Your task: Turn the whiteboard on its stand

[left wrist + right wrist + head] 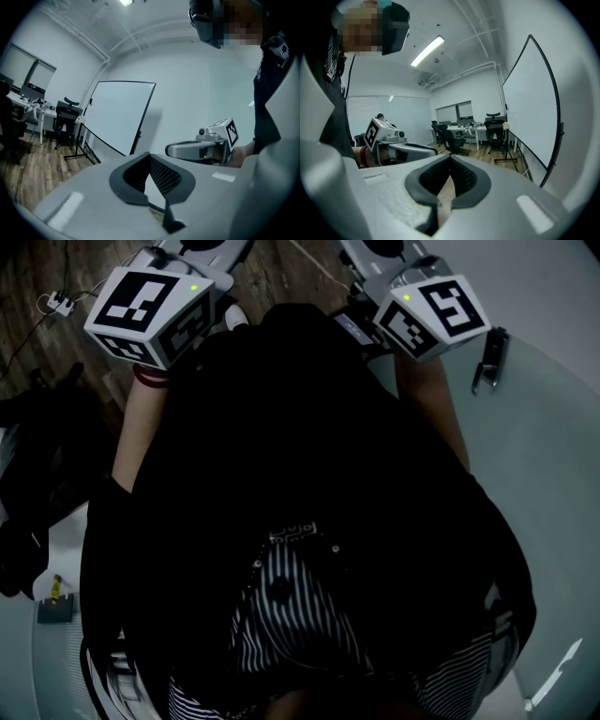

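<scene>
The whiteboard (529, 108) is seen tilted, near, right of the closed, empty right claw (450, 159); the closed left claw (150, 155) is farther.

- Head view is really dim; the person's dark top (300, 427) is just a black blob, zero detail.
- Gripper views are brighter, lit by a ceiling strip light (427, 50).
- Heavy fisheye: black corners, and the whiteboard (529, 108) edge bows.
- Close-up stuff looks soft.

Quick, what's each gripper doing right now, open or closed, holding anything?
Left gripper: jaws closed, nothing between them.
Right gripper: jaws closed, nothing between them.
</scene>
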Tool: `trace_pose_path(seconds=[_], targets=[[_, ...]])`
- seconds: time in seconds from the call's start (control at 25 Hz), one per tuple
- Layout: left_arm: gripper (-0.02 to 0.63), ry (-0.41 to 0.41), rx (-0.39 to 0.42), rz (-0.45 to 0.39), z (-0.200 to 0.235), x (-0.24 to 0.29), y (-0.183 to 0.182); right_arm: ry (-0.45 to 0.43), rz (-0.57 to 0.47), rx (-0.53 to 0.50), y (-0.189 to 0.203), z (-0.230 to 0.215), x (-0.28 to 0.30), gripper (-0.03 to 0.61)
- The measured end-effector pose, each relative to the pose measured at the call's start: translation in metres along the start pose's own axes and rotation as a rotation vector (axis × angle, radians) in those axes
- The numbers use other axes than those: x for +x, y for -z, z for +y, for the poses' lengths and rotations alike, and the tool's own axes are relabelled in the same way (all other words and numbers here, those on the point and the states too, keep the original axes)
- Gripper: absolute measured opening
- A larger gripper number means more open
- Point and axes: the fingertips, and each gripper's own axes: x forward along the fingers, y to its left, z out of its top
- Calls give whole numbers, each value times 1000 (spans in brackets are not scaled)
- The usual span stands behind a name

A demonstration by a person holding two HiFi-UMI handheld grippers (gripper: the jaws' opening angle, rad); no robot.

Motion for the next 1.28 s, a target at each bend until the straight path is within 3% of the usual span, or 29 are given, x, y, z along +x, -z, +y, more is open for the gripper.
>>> trace_pose_path(seconds=[0.4,0.72,1.28], targets=[[-6,-67,-15,12,10,-4,13,-14,36,4,-6,-18,8,2],[-6,-134,3,-1,14,-9,-2,-80,4,3,-13,-20,17,2],[-5,-87,-3,-52,2,-5,5,-61,-11,-13,-3,-21,7,2]])
